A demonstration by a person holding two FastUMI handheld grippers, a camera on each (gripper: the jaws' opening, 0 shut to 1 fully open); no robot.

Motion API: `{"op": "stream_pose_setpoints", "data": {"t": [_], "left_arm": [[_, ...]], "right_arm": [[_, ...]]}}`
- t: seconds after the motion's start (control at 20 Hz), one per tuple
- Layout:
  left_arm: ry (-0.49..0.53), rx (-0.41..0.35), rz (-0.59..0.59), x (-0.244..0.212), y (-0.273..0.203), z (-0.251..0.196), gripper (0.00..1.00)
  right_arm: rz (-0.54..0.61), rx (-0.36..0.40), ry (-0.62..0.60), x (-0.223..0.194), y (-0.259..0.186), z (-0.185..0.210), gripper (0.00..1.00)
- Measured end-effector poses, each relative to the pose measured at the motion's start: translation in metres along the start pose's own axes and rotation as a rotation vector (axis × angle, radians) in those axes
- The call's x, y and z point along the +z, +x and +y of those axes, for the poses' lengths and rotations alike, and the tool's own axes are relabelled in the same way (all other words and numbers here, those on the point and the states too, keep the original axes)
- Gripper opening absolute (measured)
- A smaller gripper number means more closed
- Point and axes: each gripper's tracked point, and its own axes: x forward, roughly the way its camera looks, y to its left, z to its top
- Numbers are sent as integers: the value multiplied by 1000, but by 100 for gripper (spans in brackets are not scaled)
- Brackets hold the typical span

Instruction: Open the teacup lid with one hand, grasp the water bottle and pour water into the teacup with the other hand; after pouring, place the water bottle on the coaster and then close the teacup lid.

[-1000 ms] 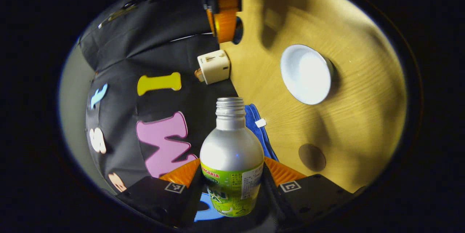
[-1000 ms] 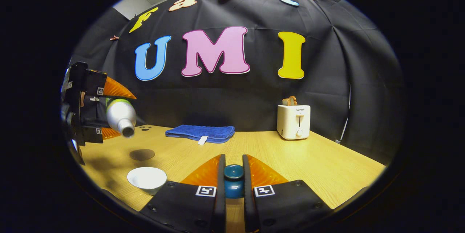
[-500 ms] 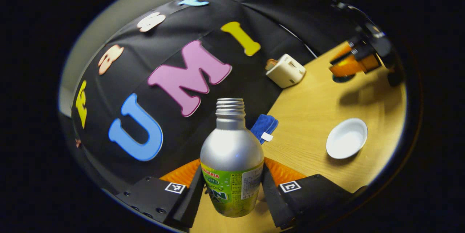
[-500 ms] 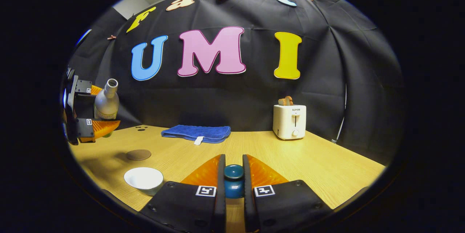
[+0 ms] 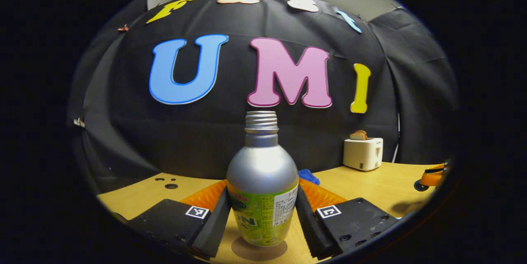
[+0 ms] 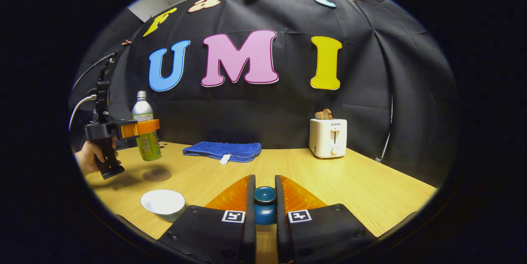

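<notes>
Both tools were closed on something; the left tool [image 5: 262,210] gripped the water bottle [image 5: 262,181] upright, seemingly just above the coaster [image 6: 157,174] on the desk [image 6: 350,177]; the right tool [image 6: 264,204] clamped the teacup lid [image 6: 264,205]; the teacup [image 6: 163,203] stood uncovered near the coaster.

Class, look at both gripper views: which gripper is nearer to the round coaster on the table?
Left. The left gripper holds the water bottle just above the coaster. The right gripper is farther along the table, clamped on the teacup lid.
</notes>
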Motion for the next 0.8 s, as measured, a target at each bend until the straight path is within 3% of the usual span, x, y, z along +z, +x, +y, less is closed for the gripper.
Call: {"op": "stream_pose_setpoints", "data": {"t": [0.15, 0.65, 0.75, 0.8], "left_arm": [[-7, 4, 105, -41, 8, 2, 80], [21, -3, 106, -57, 5, 0, 83], [19, 7, 119, -55, -4, 3, 97], [14, 3, 133, -56, -11, 0, 96]], "right_arm": [[0, 0, 0, 0, 0, 0, 23], [-1, 5, 0, 0, -1, 0, 23], [0, 5, 0, 0, 0, 0, 23], [0, 5, 0, 0, 0, 1, 23]]}}
